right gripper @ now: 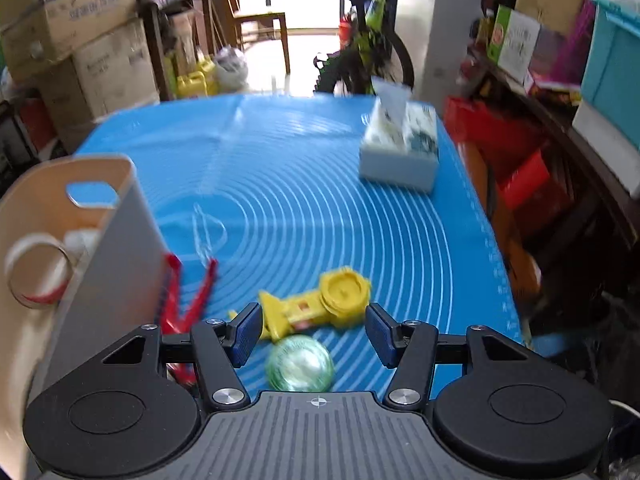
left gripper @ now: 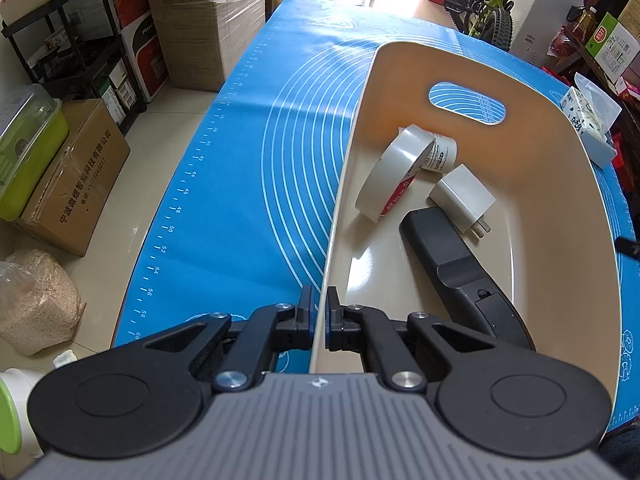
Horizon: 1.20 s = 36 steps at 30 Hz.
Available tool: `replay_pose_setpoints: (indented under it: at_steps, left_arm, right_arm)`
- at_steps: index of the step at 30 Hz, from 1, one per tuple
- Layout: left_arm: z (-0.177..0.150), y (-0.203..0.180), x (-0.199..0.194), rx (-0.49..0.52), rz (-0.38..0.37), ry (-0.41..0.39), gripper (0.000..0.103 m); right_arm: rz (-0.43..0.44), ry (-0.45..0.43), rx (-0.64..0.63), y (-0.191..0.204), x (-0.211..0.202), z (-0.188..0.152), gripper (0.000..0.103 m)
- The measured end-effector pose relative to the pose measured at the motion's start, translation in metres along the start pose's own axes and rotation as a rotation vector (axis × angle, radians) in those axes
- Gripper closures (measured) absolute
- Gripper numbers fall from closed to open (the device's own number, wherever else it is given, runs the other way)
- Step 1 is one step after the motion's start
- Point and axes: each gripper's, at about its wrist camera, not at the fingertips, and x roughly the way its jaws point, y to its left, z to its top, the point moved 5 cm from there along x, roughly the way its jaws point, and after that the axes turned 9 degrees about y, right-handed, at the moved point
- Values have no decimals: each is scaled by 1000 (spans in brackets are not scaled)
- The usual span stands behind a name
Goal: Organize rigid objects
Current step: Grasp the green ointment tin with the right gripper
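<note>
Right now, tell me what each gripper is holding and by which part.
The left gripper clamps the cream bin by its near rim. The right gripper holds nothing; its jaws are open above the green ball.

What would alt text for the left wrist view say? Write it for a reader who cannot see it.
The left claw is shut on the near wall of a cream bin that stands on a blue mat. Inside the bin lie two rolls of white tape, a white plug adapter and a long black device. Cardboard boxes and a bicycle fill the room behind.
</note>
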Motion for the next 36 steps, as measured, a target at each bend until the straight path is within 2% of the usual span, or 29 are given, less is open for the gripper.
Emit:
replay_pose_setpoints:
  at_steps: [7,21,22,24,25,36]
  left_arm:
    - [0,0,0,2,3,0,96]
    - [0,0,0,3,4,0,96]
    - [0,0,0,3,4,0,96]
    - [0,0,0,3,3,0,96]
    - [0,0,0,3,3,0,96]
    - [0,0,0,3,4,0,96]
  right_arm:
    - [8,64,33,2,29,-21,38]
    - [9,63,8,14,39,-27,36]
    - [3,69,2,15,41,-28,36]
    - [3,74,-4,15,44,-29,43]
    - [6,68,-7,16,43,-30,49]
    - [-18,-29,-6,13,10,-24,49]
